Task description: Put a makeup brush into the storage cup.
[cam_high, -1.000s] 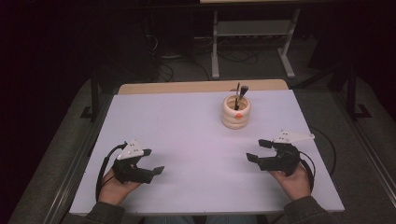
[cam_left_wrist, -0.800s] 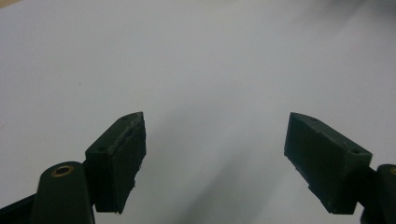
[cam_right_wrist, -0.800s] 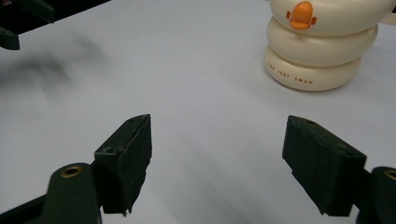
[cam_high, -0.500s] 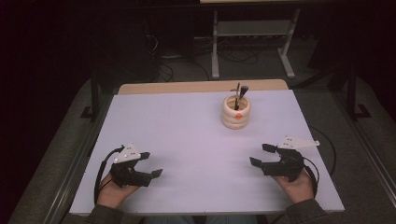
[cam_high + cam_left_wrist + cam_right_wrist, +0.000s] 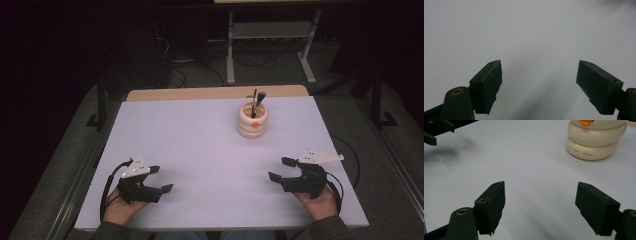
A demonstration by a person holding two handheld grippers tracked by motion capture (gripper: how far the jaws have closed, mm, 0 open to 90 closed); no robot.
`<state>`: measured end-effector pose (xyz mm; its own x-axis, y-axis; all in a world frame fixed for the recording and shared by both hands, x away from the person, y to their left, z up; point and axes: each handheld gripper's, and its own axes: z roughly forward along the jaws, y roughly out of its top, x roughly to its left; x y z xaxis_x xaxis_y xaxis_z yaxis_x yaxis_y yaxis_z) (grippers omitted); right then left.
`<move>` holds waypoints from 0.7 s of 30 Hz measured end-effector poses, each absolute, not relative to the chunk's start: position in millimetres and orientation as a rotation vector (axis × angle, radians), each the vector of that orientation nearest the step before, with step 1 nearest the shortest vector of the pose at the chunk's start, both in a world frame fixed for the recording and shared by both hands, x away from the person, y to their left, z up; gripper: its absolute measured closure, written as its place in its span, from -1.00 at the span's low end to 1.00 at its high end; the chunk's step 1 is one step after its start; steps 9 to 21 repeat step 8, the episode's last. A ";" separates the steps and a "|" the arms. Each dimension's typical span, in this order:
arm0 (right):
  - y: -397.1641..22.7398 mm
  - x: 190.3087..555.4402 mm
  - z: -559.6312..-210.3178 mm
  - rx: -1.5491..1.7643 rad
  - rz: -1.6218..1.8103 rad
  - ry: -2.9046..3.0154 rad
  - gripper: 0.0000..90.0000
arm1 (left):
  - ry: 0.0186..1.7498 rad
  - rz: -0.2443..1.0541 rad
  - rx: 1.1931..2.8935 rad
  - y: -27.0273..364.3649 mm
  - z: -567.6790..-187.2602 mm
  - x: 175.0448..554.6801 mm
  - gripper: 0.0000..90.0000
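Basically both tools idle near the front edge of the white table top (image 5: 200, 145): left gripper (image 5: 161, 180) and right gripper (image 5: 279, 169) each rest low in a hand, jaws spread wide with nothing between them (likely a ready pose). Nearest thing is the cream ringed ceramic pot (image 5: 252, 120) with an orange mark, upright toward the far right side, holding dark-tipped brushes (image 5: 257, 99). Right gripper view looks past its pads (image 5: 492, 202) at that pot (image 5: 596, 143), so a reach from that side seems likeliest.
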<state>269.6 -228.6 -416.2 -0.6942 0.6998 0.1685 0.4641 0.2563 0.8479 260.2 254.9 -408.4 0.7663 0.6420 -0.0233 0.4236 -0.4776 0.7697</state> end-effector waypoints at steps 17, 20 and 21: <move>-226.9 270.2 -416.5 1.070 1.419 2.282 -0.50 | 0.785 0.340 2.145 253.4 -408.4 261.7 -0.55; -226.9 270.2 -416.5 1.070 1.419 2.282 -0.50 | 0.785 0.340 2.145 253.4 -408.4 261.7 -0.55; -226.9 270.2 -416.5 1.070 1.419 2.282 -0.50 | 0.785 0.340 2.145 253.4 -408.4 261.7 -0.55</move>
